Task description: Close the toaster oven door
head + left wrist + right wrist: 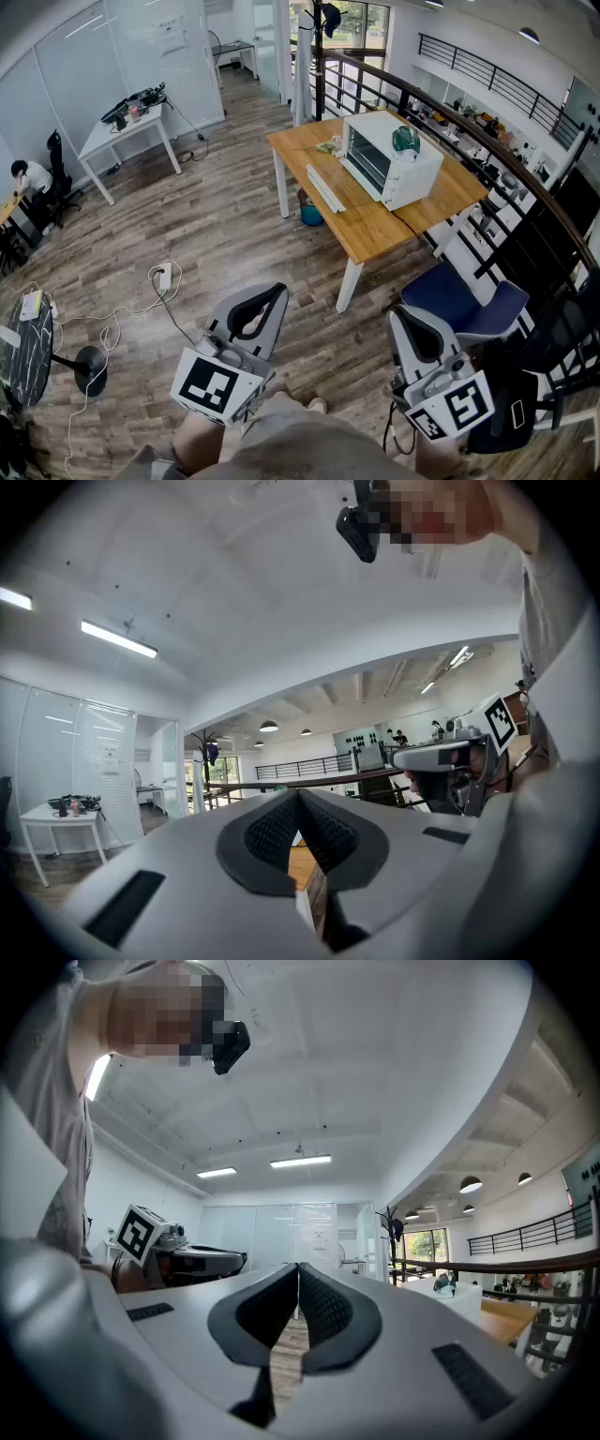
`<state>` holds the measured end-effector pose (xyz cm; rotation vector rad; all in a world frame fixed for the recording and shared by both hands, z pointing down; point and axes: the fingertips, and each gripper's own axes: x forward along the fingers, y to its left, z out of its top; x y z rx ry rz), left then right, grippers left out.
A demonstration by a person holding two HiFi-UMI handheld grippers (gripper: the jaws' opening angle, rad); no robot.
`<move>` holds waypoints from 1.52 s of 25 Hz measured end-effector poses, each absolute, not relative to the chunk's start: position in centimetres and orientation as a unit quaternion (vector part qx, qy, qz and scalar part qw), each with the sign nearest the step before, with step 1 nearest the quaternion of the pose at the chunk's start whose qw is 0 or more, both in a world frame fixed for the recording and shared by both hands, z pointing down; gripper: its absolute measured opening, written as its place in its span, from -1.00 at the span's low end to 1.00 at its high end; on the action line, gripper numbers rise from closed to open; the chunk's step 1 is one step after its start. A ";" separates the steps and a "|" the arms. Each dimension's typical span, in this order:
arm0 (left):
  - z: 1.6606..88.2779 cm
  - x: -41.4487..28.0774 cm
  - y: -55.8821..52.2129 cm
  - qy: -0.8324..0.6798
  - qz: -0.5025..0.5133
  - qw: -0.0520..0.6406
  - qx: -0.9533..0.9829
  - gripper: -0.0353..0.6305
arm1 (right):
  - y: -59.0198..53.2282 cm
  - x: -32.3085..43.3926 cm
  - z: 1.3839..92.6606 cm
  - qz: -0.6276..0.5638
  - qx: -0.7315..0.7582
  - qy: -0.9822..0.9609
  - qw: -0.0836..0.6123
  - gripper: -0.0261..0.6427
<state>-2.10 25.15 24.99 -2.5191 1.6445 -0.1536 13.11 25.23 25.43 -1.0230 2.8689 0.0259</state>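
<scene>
Approach to the toaster oven (398, 169), door (324, 188) down, both tools far from it.

The oven stands on the wooden table (375, 230), near its far edge. We take the pale slab lying flat at its front to be the dropped door. We hold the left gripper (276, 293) and right gripper (401, 316) low by the body, well apart from the table, each with its jaws pressed together on nothing. We judge the door to be a stiff metal-and-glass panel hinged at its lower edge, light to swing and needing no grasp. We would lift under the free outer edge or handle bar with closed jaws, keeping off the glass. The oven looks light and may slide on the smooth wood if pushed hard.
</scene>
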 end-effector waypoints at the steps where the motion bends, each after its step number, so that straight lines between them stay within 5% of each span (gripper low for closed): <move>1: 25.0 -2.1 25.0 0.544 -0.051 0.064 -0.835 -0.85 | 24.9 13.1 25.4 0.005 -0.338 0.940 0.049 -0.83; 20: 25.4 -3.0 22.0 0.579 -0.046 0.078 -0.810 -0.84 | 22.0 14.2 26.0 -0.010 -0.328 0.942 0.071 -0.82; 23: 26.2 -3.6 21.0 0.593 -0.052 0.075 -0.800 -0.61 | 21.0 14.3 26.4 -0.016 -0.334 0.938 0.087 -0.81; 27: 26.9 -4.5 19.6 0.599 -0.054 0.076 -0.795 -0.50 | 19.1 13.8 27.0 -0.018 -0.339 0.937 0.086 -0.52; 38: 29.7 -7.3 8.3 0.575 -0.063 0.069 -0.813 -0.50 | 8.9 10.8 31.3 -0.030 -0.375 0.925 0.050 -0.51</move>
